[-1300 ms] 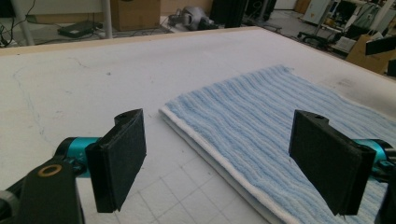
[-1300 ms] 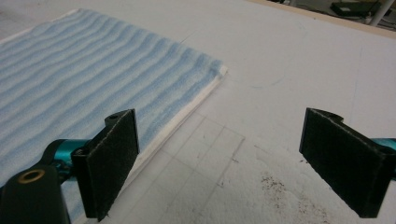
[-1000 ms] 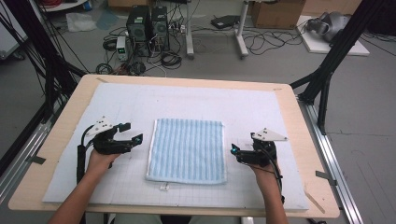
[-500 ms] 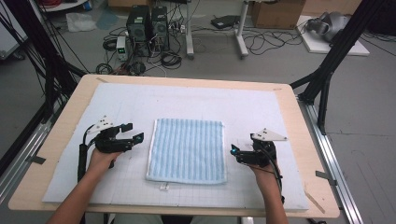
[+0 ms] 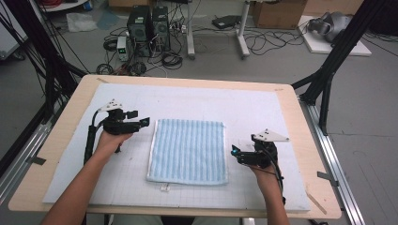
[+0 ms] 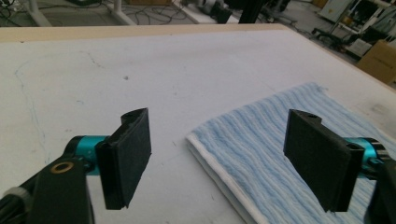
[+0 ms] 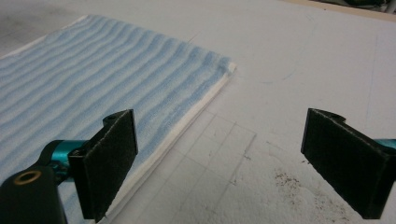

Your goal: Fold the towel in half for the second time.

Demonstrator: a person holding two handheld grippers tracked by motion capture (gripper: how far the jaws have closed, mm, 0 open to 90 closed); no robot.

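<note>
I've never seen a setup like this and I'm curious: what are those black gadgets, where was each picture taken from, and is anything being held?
No robot arm here: a person holds a two-jaw tool in each hand. The high view looks down on the table, which is covered by a white mat. A folded blue striped towel lies in the middle. The left gripper points at the towel's far left corner; the right gripper sits by its right edge. The other two pictures come from cameras riding on each gripper, looking along its black jaws. Both stand open, and nothing is held. The left jaws have just been closing slightly, with nothing gripped between them.
</note>
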